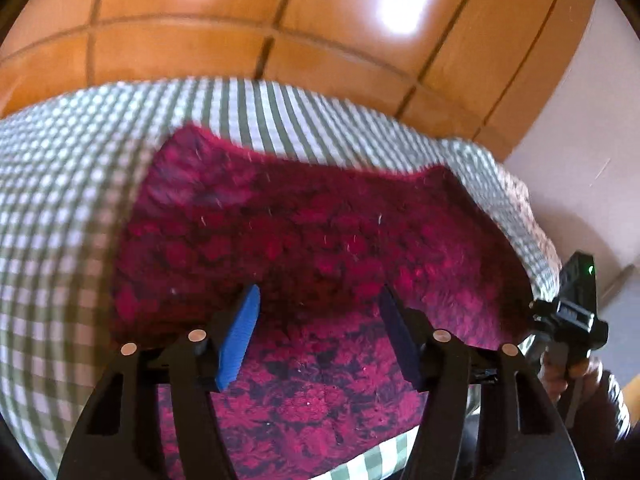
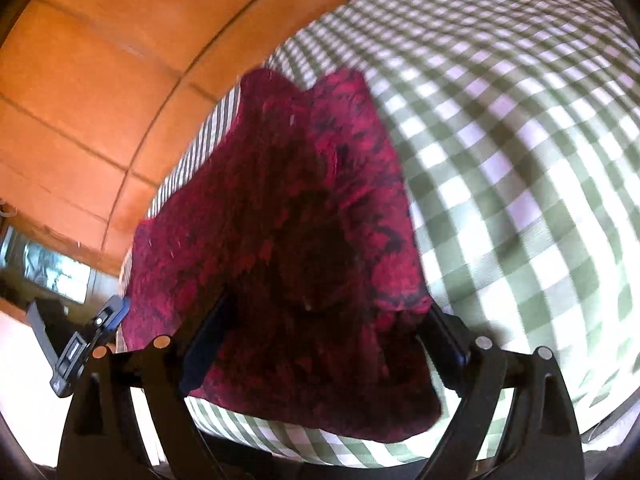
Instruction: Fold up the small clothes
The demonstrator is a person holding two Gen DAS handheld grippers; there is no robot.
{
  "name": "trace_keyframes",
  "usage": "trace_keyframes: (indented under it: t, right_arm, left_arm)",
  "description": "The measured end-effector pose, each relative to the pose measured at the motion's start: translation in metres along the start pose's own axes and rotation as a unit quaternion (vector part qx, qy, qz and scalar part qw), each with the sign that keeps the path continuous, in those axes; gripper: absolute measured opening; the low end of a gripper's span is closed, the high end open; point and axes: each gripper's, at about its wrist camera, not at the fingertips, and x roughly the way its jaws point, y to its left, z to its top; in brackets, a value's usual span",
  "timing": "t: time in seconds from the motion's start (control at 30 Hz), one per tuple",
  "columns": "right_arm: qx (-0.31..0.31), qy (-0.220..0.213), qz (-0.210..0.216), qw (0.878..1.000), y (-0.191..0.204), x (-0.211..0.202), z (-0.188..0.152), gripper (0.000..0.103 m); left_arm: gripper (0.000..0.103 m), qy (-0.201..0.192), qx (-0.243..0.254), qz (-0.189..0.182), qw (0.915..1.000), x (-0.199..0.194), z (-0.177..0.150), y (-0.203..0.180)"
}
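**Desk:** What lies on the checked surface?

**Photographer:** A small crimson garment [image 1: 304, 256] with a dark mottled pattern, fuzzy in texture, spread on a green-and-white gingham cloth [image 1: 60, 208]. What carries the cloth is hidden beneath it. The garment sits near the cloth's far edge, where the gingham drops away toward an orange tiled floor [image 1: 248, 12]. Both frames are blurred.

**Desk:** And the left claw?

**Photographer:** The left claw [image 1: 318, 340] stands spread wide above the garment's near part, its blue pads [image 1: 238, 340] well apart with red fabric showing between them. It grips nothing.

**Desk:** The right one?

**Photographer:** In its own view the right claw [image 2: 322, 344] is also parted, and the garment [image 2: 280, 216] fills the gap between its fingers. A fold of the fabric bulges up there and hides the tips, so contact cannot be judged. The gingham [image 2: 520, 160] stretches away to its right, with floor tiles [image 2: 100, 80] to its left.

**Desk:** Does either camera catch the other tool?

**Photographer:** Yes. The left view shows the right tool's black body [image 1: 572, 312] at the cloth's right edge, held in a hand [image 1: 560, 376].
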Motion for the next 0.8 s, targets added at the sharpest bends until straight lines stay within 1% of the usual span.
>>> trace_keyframes:
  t: [0.03,0.07,0.13,0.23,0.3,0.37,0.4,0.47,0.53,0.6,0.67,0.7,0.73,0.8]
  right_arm:
    - [-0.002,0.005,0.005,1.0,0.001,0.0,0.001,0.069]
    - [0.001,0.011,0.015,1.0,0.004,0.0,0.001,0.063]
    - [-0.009,0.013,0.019,1.0,0.015,-0.003,0.0,0.047]
    - [-0.023,-0.001,0.044,0.999,0.044,-0.018,0.002,0.037]
    - [-0.056,-0.023,0.067,0.996,0.075,-0.034,0.004,0.034]
    - [-0.097,-0.034,0.088,0.991,0.11,-0.042,0.002,0.033]
    - [-0.125,-0.035,0.097,0.987,0.133,-0.043,0.0,0.032]
    - [-0.163,-0.028,0.1,0.981,0.162,-0.04,-0.008,0.032]
    - [-0.207,-0.015,0.095,0.974,0.199,-0.024,-0.019,0.031]
    - [-0.241,-0.002,0.092,0.966,0.225,-0.008,-0.032,0.031]
    - [-0.279,0.006,0.081,0.957,0.25,0.009,-0.047,0.031]
    - [-0.29,0.012,0.078,0.954,0.259,0.02,-0.049,0.031]
    - [-0.305,0.018,0.073,0.949,0.267,0.025,-0.056,0.031]
    - [-0.35,0.025,0.047,0.935,0.287,0.043,-0.072,0.031]
  left_arm:
    - [0.061,0.006,0.002,0.004,1.0,0.006,-0.002,0.001]
    - [0.061,0.009,0.002,0.004,0.9999,0.009,-0.003,0.001]
    - [0.061,0.008,0.0,0.002,1.0,0.01,-0.002,0.002]
    - [0.061,0.009,-0.006,-0.004,0.9999,0.011,-0.001,0.004]
    - [0.061,0.009,-0.012,-0.01,0.9998,0.011,0.0,0.008]
    - [0.061,0.008,-0.021,-0.02,0.9995,0.01,0.0,0.011]
    - [0.061,0.007,-0.024,-0.022,0.9994,0.009,-0.001,0.012]
    - [0.061,0.004,-0.03,-0.029,0.9991,0.007,0.0,0.015]
    - [0.061,-0.003,-0.039,-0.038,0.9985,0.0,0.002,0.021]
    - [0.061,-0.019,-0.066,-0.059,0.9959,-0.016,0.006,0.035]
    - [0.061,-0.046,-0.101,-0.064,0.9918,-0.04,0.007,0.057]
    - [0.061,-0.058,-0.117,-0.068,0.9891,-0.051,0.007,0.068]
    - [0.061,-0.073,-0.136,-0.079,0.9849,-0.067,0.006,0.083]
    - [0.061,-0.092,-0.154,-0.088,0.9797,-0.088,0.004,0.099]
